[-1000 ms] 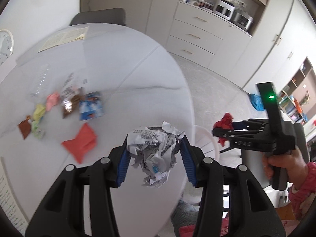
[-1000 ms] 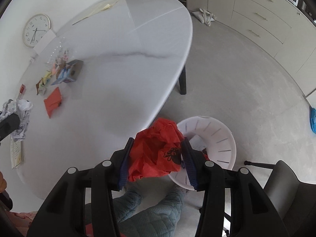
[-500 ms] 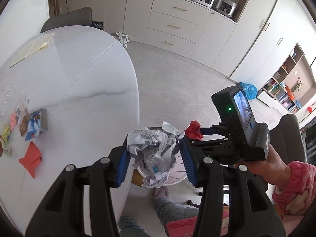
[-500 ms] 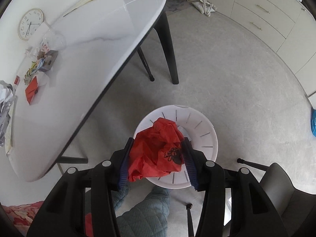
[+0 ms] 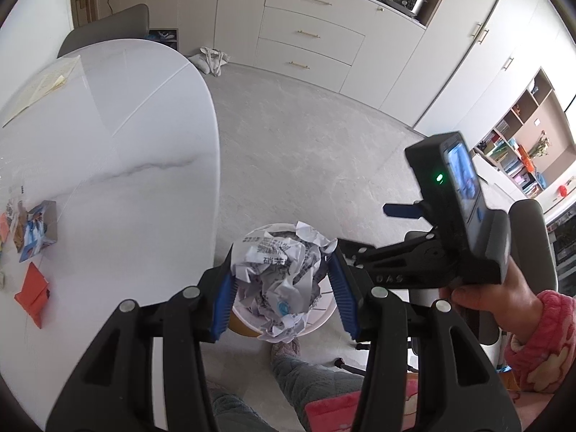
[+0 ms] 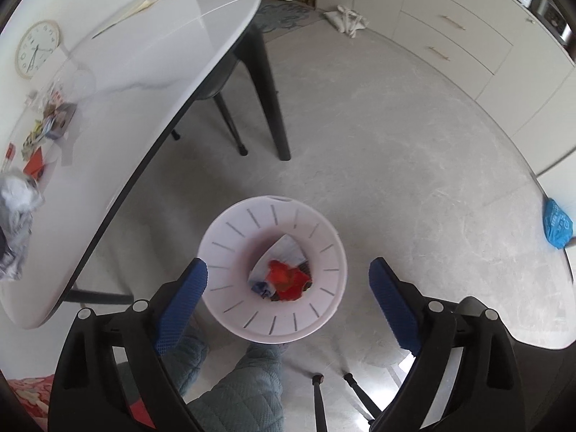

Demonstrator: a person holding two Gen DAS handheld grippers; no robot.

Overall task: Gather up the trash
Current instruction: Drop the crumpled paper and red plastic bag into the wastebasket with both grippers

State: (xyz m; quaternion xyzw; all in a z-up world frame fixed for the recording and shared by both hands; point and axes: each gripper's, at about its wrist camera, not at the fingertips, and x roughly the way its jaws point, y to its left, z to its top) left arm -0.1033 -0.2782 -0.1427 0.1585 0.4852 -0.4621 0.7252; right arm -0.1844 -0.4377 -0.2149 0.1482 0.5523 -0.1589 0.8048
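Two grippers are seen above a white slotted bin (image 6: 272,270) that stands on the grey floor just beside the white oval table (image 5: 108,165). The right gripper (image 6: 288,302) is held spread wide over the bin's mouth, its jaws having just been opening, and nothing is left between its blue pads (image 6: 181,302). A red crumpled wrapper (image 6: 288,279) is seen lying inside the bin on other scraps. The left gripper (image 5: 284,288) is clamped on a crumpled ball of printed paper (image 5: 282,280), which is pressed between both blue pads and held over the bin's rim (image 5: 248,324), close to the table edge. More trash is left on the table: a red folded wrapper (image 5: 32,293), a small blue and grey carton (image 5: 39,230) and a few coloured scraps near the left edge of the view. A hand (image 5: 493,298) in a pink sleeve is seen around the right gripper's handle.
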